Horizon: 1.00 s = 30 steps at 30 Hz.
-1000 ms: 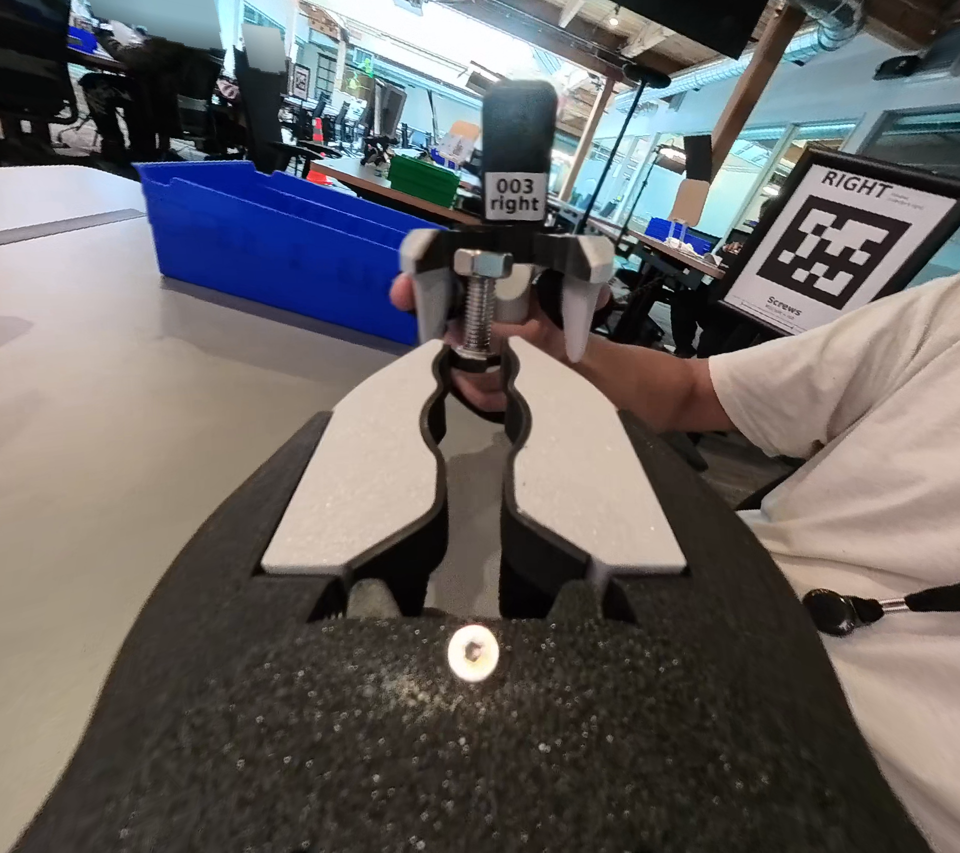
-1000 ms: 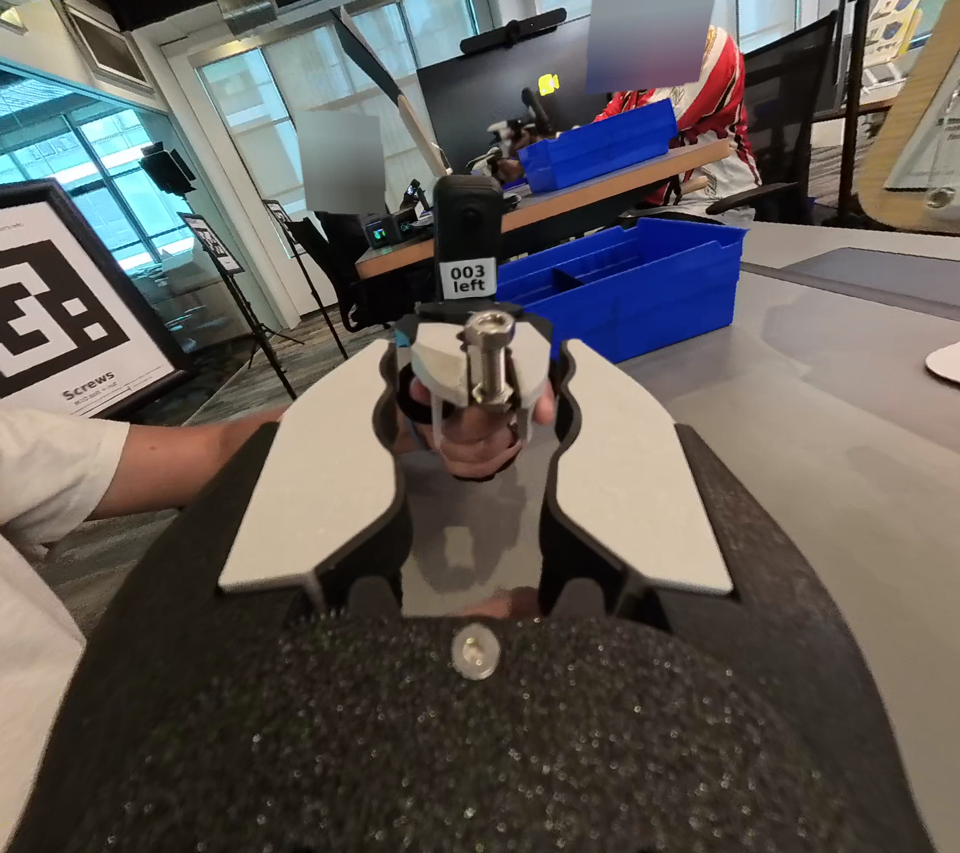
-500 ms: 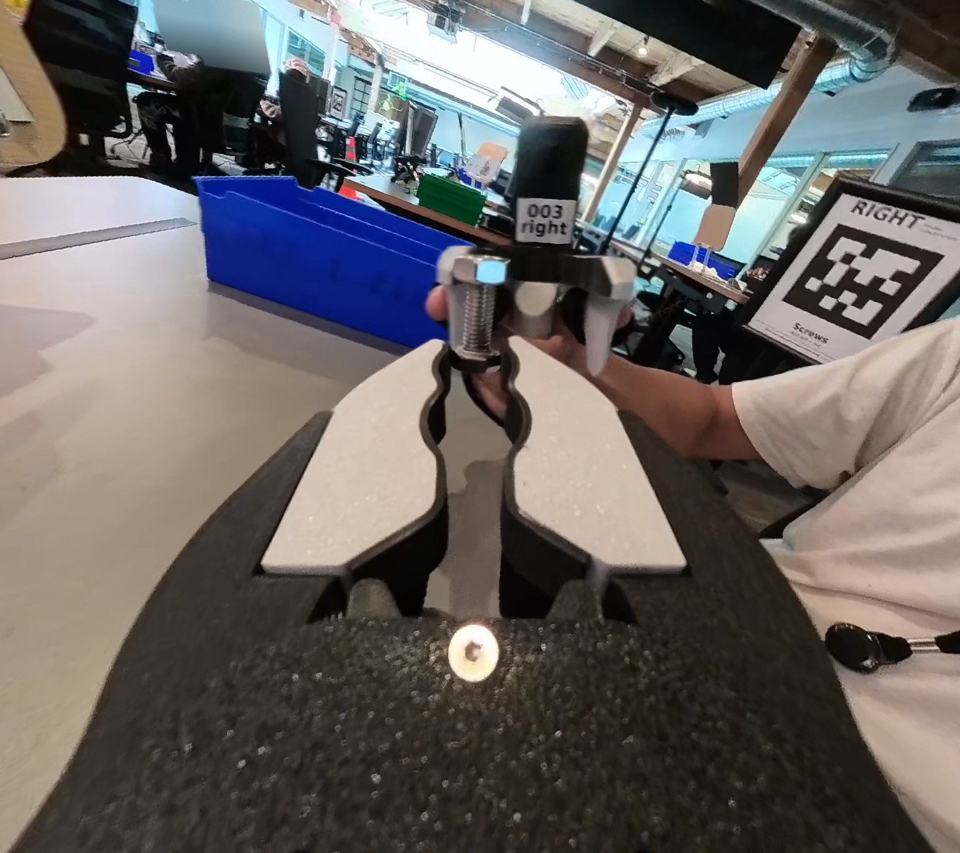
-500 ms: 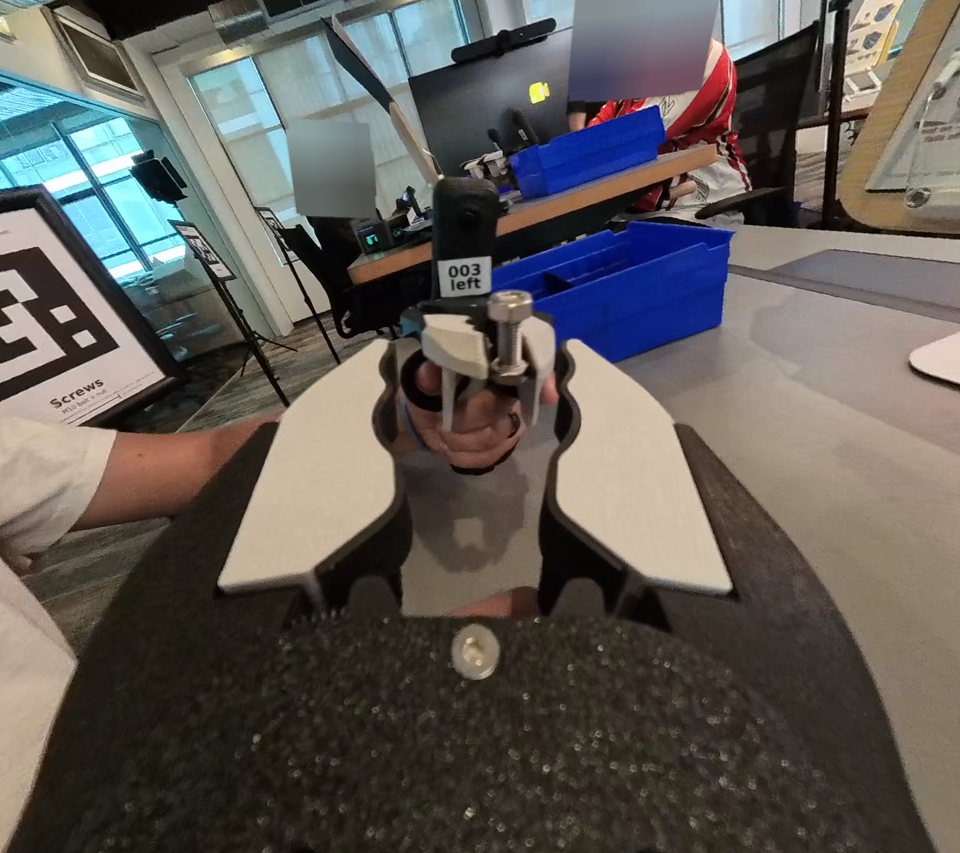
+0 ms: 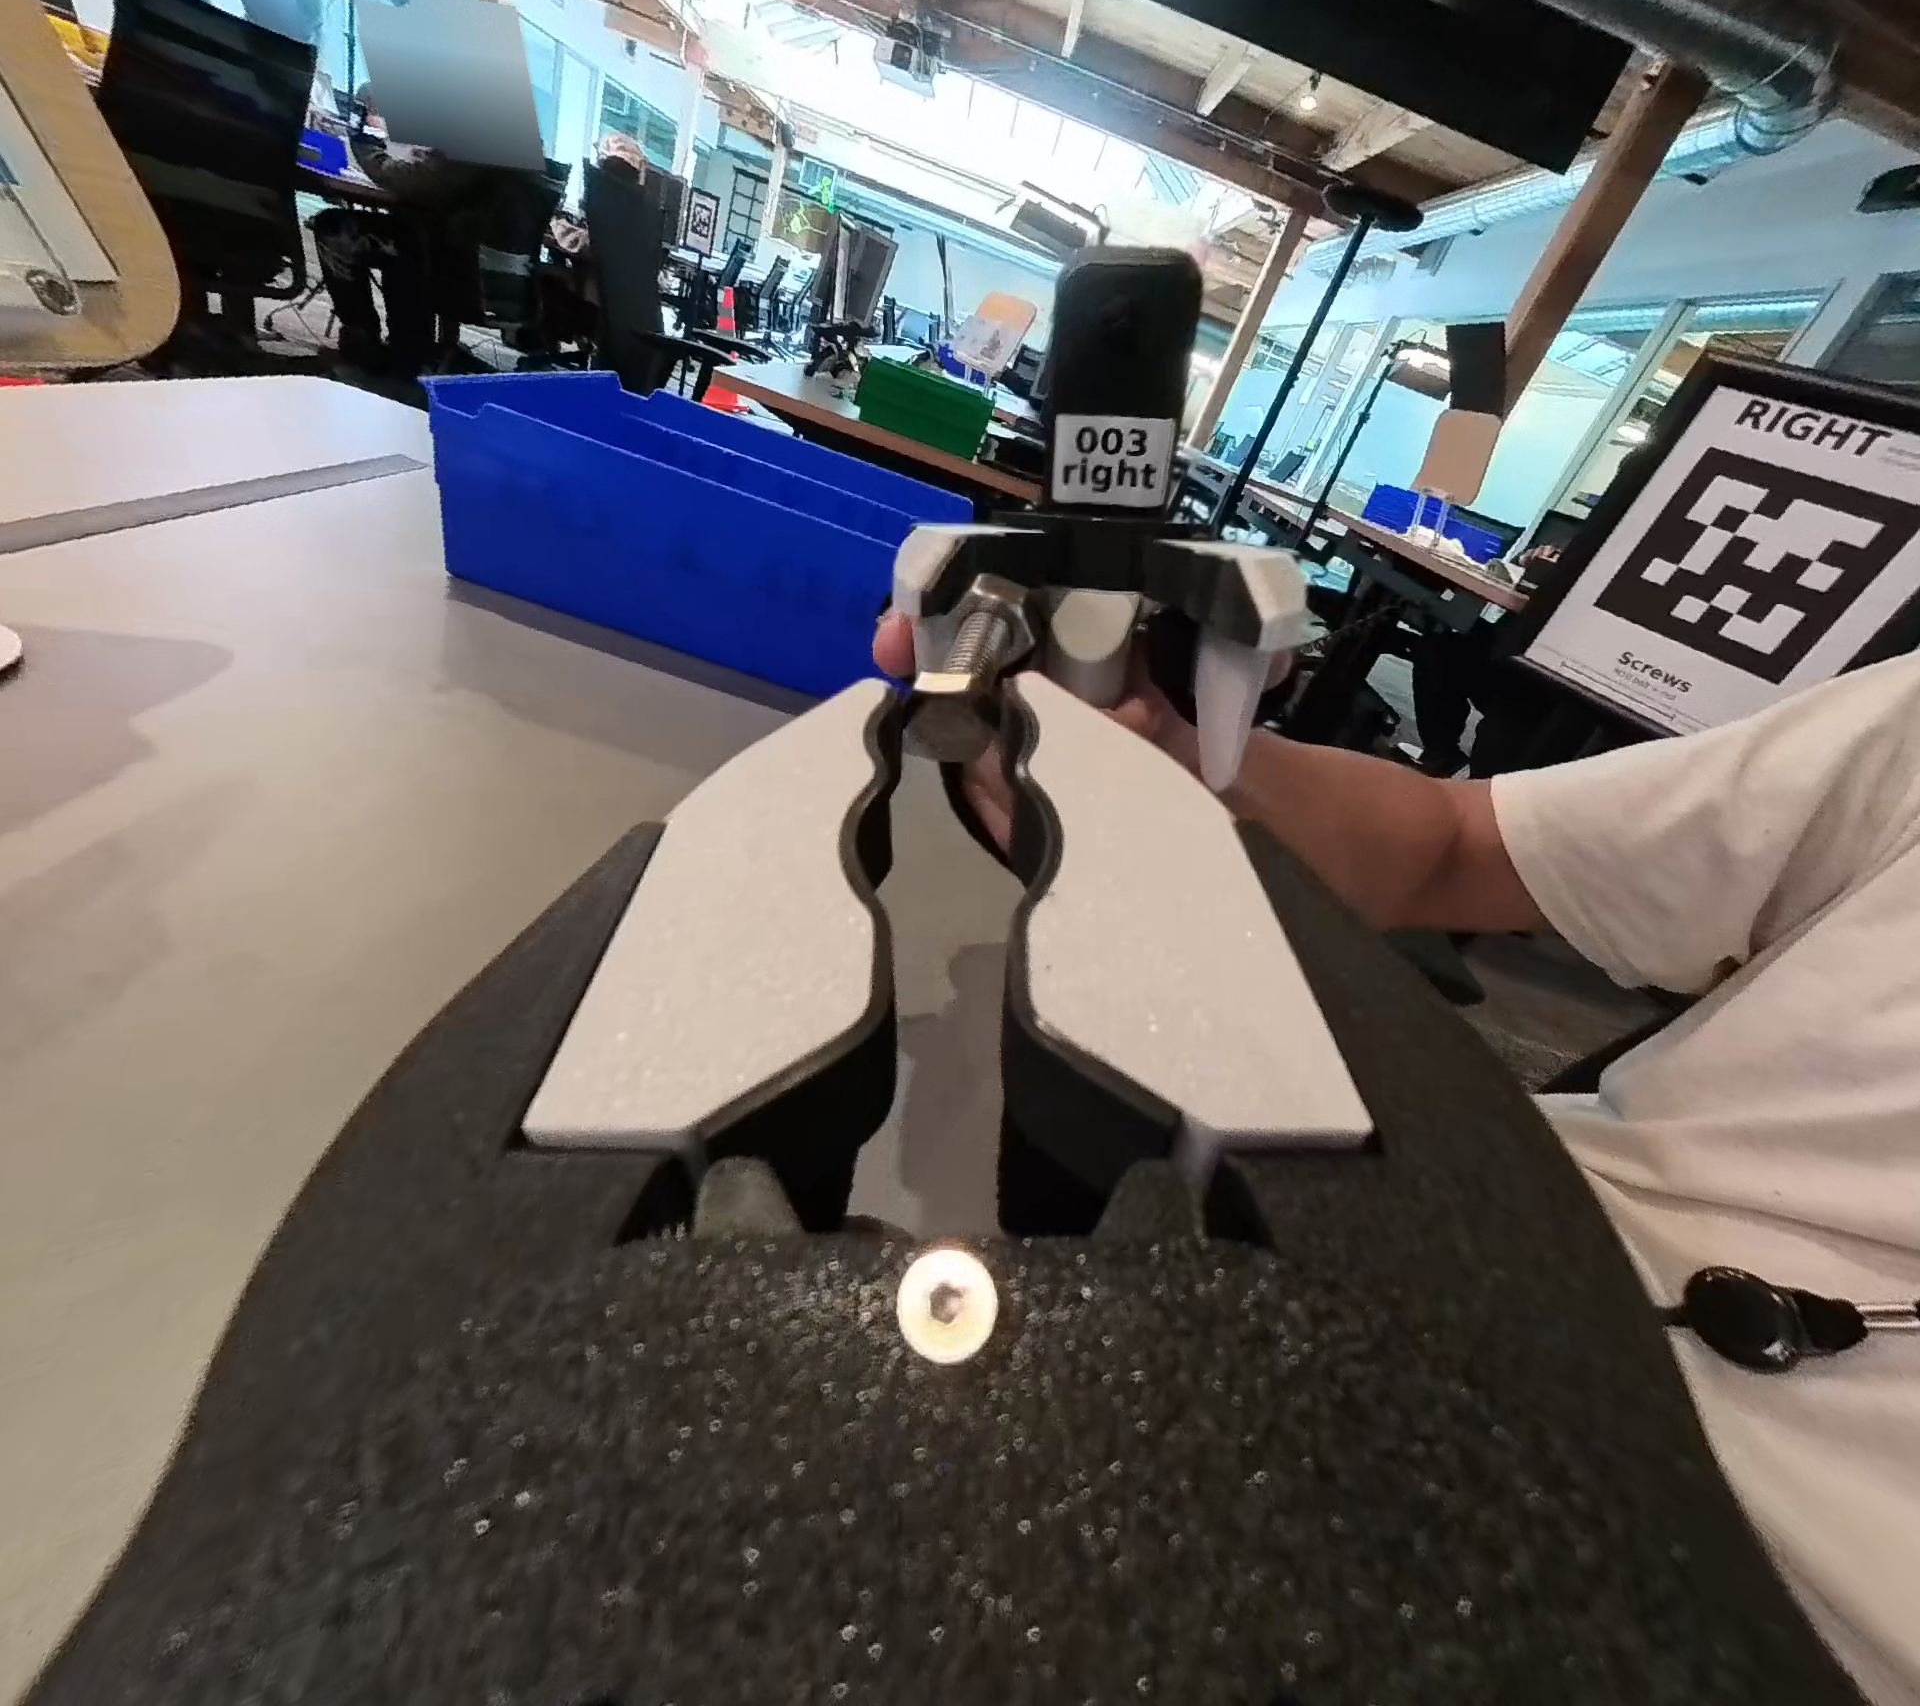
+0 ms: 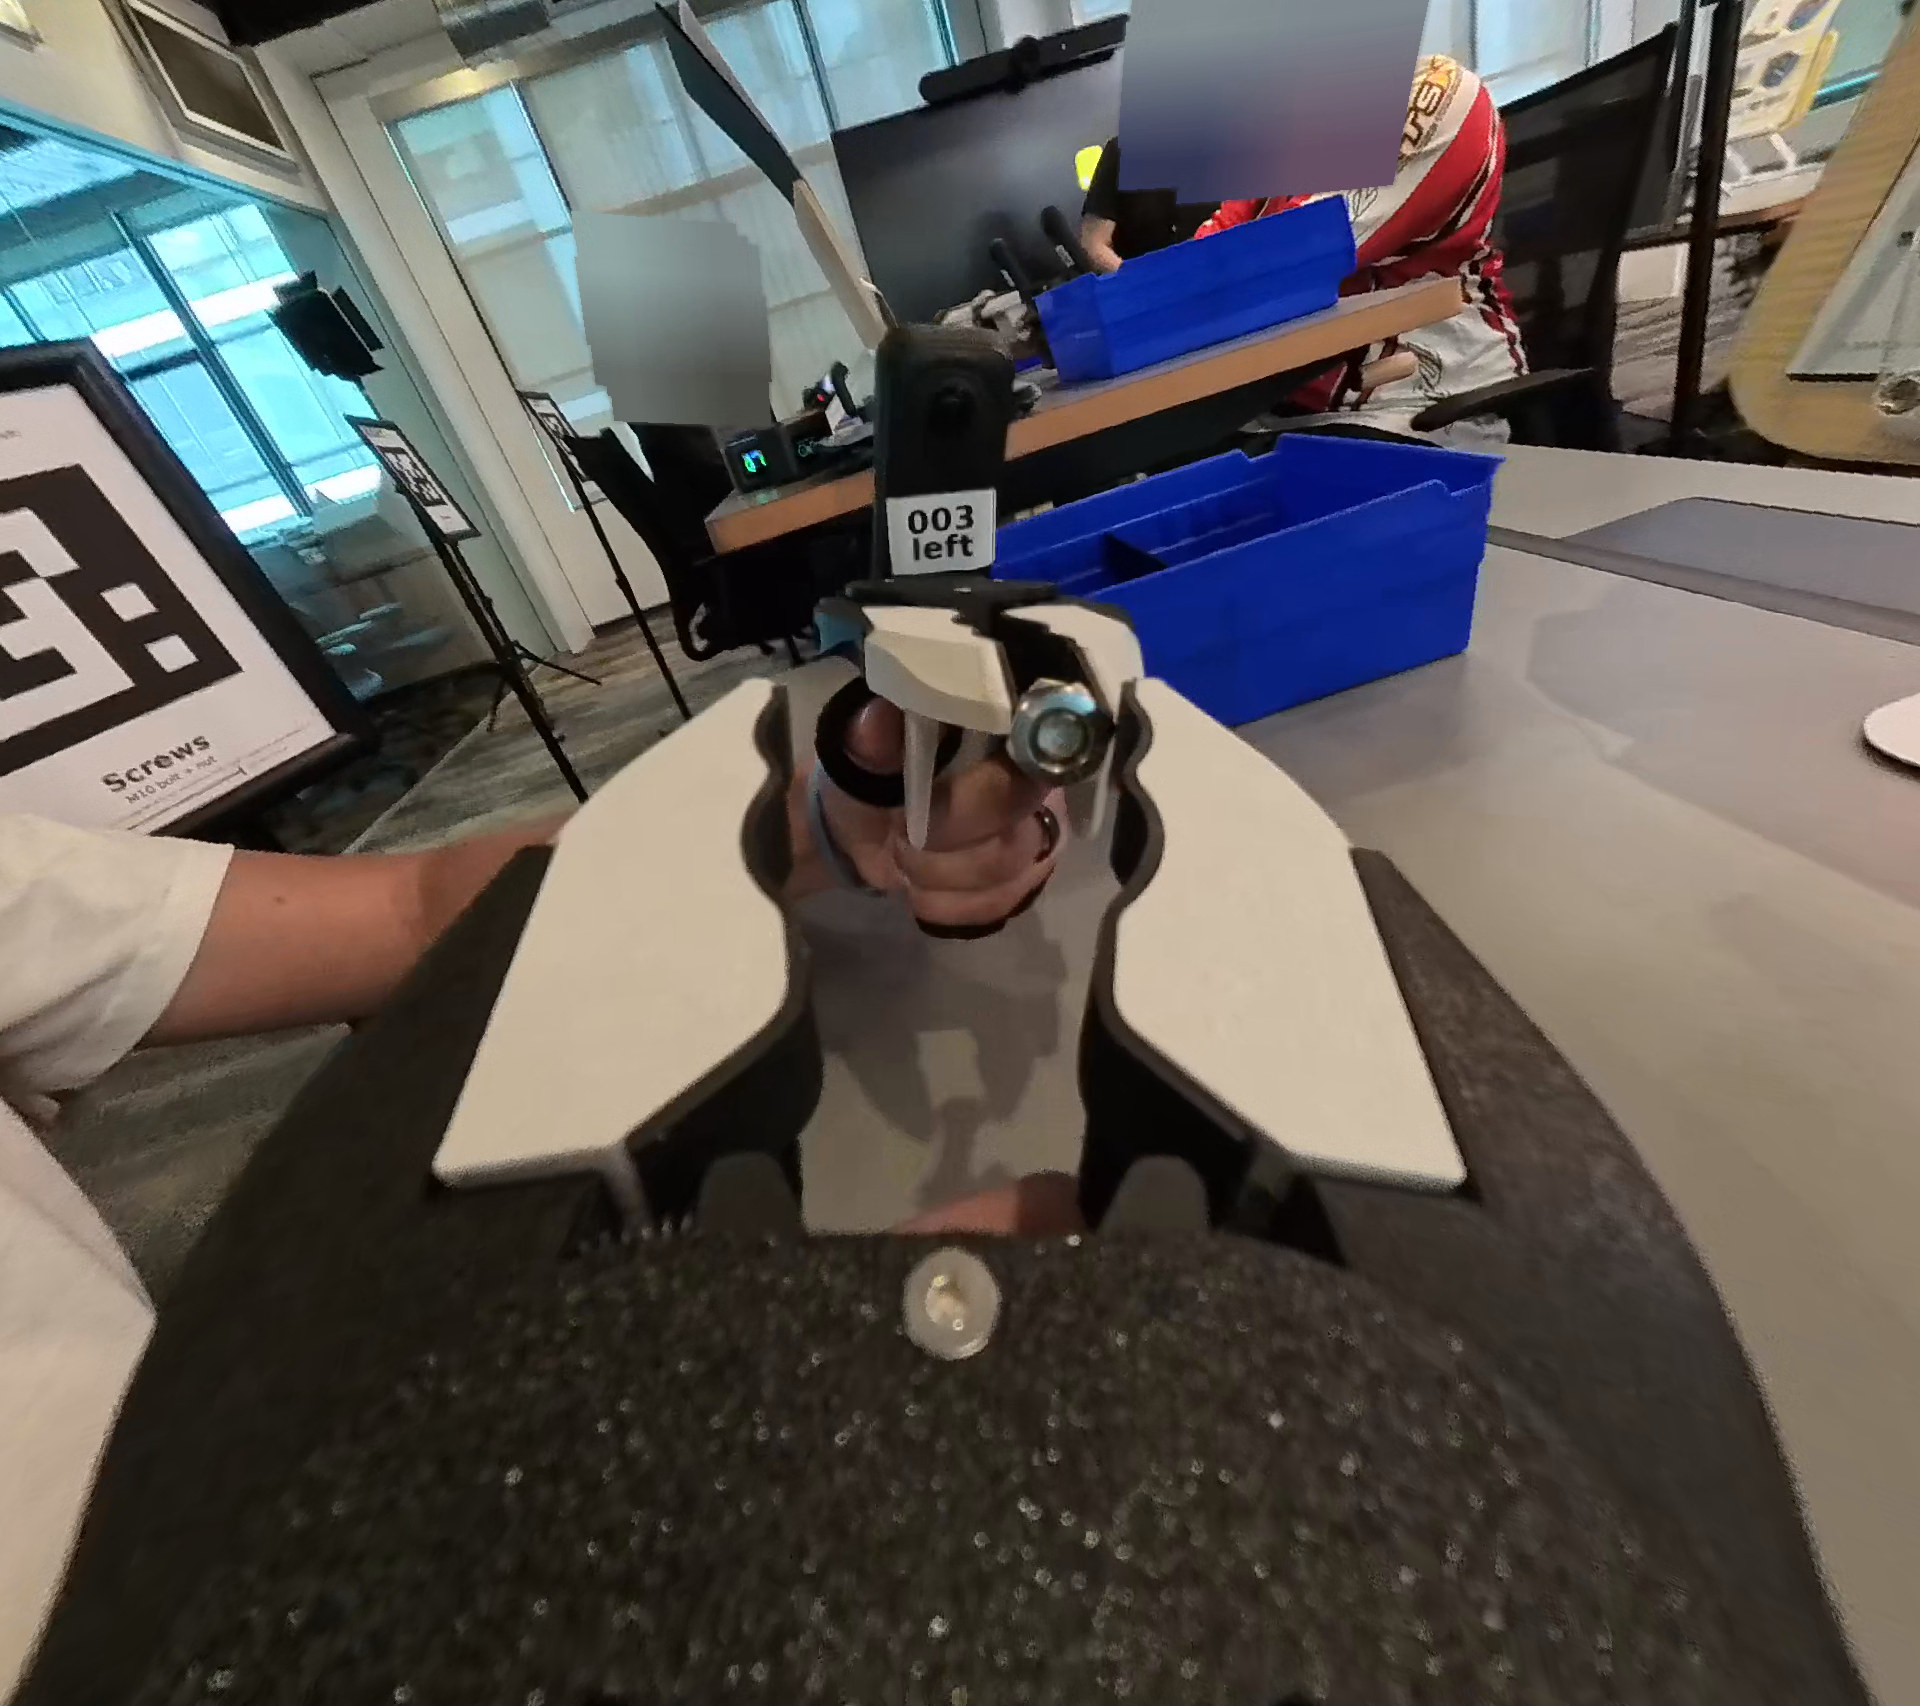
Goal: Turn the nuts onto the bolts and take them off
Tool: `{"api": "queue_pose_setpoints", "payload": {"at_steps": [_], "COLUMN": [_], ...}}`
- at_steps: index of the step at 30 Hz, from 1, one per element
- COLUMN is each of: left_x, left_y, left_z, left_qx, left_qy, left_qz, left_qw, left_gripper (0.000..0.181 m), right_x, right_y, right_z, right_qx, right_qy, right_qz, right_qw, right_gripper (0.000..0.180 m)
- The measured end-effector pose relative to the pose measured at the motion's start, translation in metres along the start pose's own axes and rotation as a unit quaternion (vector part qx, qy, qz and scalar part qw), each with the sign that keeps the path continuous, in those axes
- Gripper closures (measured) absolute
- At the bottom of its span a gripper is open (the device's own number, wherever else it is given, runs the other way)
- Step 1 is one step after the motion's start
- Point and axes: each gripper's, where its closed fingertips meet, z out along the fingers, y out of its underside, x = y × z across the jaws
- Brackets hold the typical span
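A silver bolt (image 5: 961,654) has a hex piece at each end. I cannot tell head from nut. My left gripper (image 5: 951,711) is shut on the near hex end and holds the bolt above the table, tilted away toward my right gripper (image 5: 1081,680). In the right wrist view the bolt (image 6: 1055,731) shows end-on in the left gripper (image 6: 1003,783). My right gripper (image 6: 951,721) is open and empty, and the bolt's far end lies just inside its right finger (image 6: 1195,877). A hand holds each gripper from behind.
A blue bin (image 5: 665,544) stands on the grey table (image 5: 260,825) and also shows in the right wrist view (image 6: 1299,576). A framed sign with a square marker (image 5: 1745,555) stands at the table's edge. People sit at a desk behind. A white disc (image 6: 1896,731) lies at the right edge. My left and right fingertips are right by each other.
The left gripper has tipped the bolt from upright to pointing at the right gripper. The right gripper has stayed open, and both views have swung sideways.
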Motion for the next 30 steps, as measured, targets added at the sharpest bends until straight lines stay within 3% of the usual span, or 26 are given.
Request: {"api": "queue_pose_setpoints", "payload": {"at_steps": [6,8,12,14,21,23,26,30], "left_x": [0.008,0.006,0.007,0.008,0.010,0.010,0.010,0.010], "left_y": [-0.007,-0.011,-0.016,-0.016,-0.008,-0.006,-0.006,-0.004], "left_z": [-0.001,-0.004,-0.008,-0.008,-0.004,-0.003,-0.003,-0.004], "left_qx": [0.023,0.033,0.044,0.042,0.022,0.017,0.015,0.001], "left_qy": [0.026,0.024,0.032,0.033,0.037,0.039,0.036,0.020], "left_qz": [-0.013,-0.020,-0.030,-0.027,-0.028,-0.029,-0.024,0.003], "left_qw": [0.999,0.999,0.998,0.998,0.999,0.999,0.999,1.000], "left_gripper": [0.163,0.164,0.164,0.163,0.163,0.164,0.163,0.163], "right_x": [0.010,0.011,0.022,0.019,0.009,0.014,0.015,0.011], "right_y": [-0.008,-0.006,-0.004,-0.003,0.011,0.013,0.013,0.013], "right_z": [0.004,0.002,-0.011,-0.014,-0.008,-0.006,-0.004,-0.003], "right_qx": [0.014,-0.001,-0.064,-0.071,-0.125,-0.139,-0.130,-0.112], "right_qy": [0.015,0.037,0.146,0.155,0.117,0.129,0.123,0.071], "right_qz": [0.002,-0.047,-0.286,-0.356,-0.429,-0.444,-0.402,-0.183], "right_qw": [1.000,0.998,0.945,0.919,0.887,0.876,0.898,0.974], "right_gripper": [0.122,0.123,0.141,0.147,0.145,0.159,0.162,0.162]}}
